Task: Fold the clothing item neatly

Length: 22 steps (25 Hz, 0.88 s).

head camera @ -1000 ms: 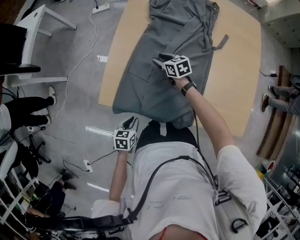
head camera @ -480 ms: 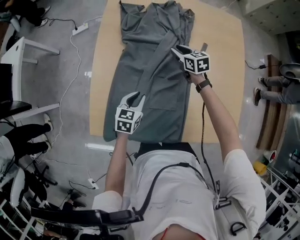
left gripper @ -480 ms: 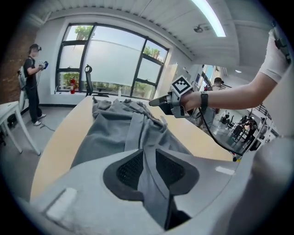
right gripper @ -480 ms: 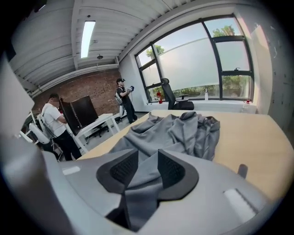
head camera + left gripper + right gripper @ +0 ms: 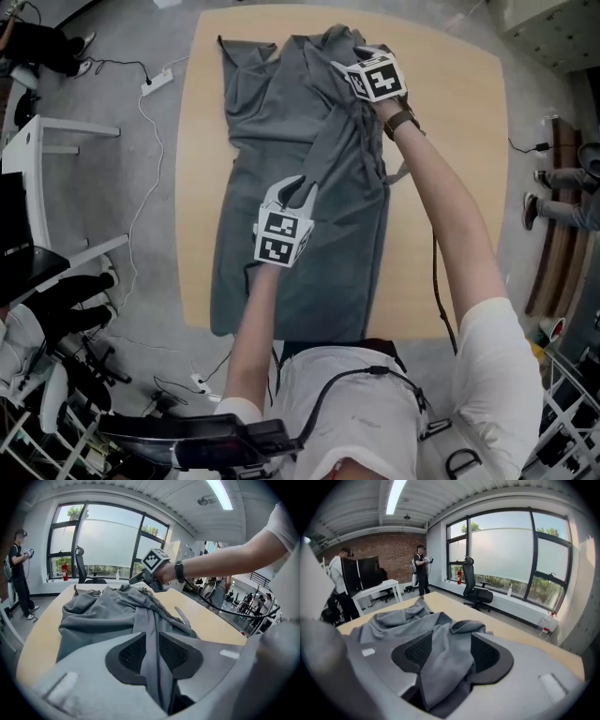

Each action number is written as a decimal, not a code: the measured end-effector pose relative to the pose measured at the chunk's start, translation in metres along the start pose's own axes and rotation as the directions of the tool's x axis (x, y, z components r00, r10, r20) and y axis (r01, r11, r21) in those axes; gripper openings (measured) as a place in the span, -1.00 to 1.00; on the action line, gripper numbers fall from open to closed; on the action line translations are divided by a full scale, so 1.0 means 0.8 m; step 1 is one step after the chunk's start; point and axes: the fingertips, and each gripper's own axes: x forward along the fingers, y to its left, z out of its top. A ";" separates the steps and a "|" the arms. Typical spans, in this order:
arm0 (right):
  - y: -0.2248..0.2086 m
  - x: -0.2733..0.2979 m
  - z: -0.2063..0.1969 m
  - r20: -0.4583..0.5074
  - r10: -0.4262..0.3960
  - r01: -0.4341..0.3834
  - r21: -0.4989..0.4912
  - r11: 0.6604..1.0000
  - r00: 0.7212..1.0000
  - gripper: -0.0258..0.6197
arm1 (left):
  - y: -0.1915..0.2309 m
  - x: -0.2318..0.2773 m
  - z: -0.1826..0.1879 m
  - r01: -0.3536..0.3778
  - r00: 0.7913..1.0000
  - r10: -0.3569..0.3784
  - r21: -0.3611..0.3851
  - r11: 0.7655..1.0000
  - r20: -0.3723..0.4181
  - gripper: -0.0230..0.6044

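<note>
A grey garment (image 5: pixel 281 141) lies lengthwise on the light wooden table (image 5: pixel 450 187), bunched at the far end. My left gripper (image 5: pixel 298 192) is over its middle, shut on a narrow band of the cloth that runs up between the pads (image 5: pixel 146 637). My right gripper (image 5: pixel 352 70) is at the far, crumpled end of the garment (image 5: pixel 393 620). Its jaws are opening, and a loose fold of grey cloth (image 5: pixel 451 641) still lies between them without being pinched. In the left gripper view the right gripper (image 5: pixel 143 576) shows beyond the garment (image 5: pixel 103 616).
The garment's near hem hangs at the table's front edge (image 5: pixel 281 323). A white desk (image 5: pixel 37 141) and floor cables (image 5: pixel 150 75) are at the left. People stand by the windows (image 5: pixel 19 569) (image 5: pixel 421 569), near an office chair (image 5: pixel 476 590).
Both grippers have moved away from my body along the table. The left came from beside the table's edge onto the garment; the right reached the far end. The garment now lies further up the table.
</note>
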 end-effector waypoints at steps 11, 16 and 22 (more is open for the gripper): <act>-0.066 0.145 0.008 -0.167 -0.037 -0.002 -0.230 0.973 0.985 -0.31 | 0.023 0.033 -0.002 -0.023 0.999 0.021 -0.085 0.996 -0.025 -0.63; -0.086 0.078 0.017 -0.002 -0.012 0.011 -0.118 0.993 1.000 -0.78 | 0.011 0.032 -0.003 0.006 1.000 -0.007 -0.056 0.998 -0.023 -0.63; -0.141 -0.113 0.010 0.222 -0.096 0.071 0.116 0.991 0.970 -0.79 | -0.009 0.013 0.008 0.042 0.999 -0.042 -0.029 0.999 0.014 -0.63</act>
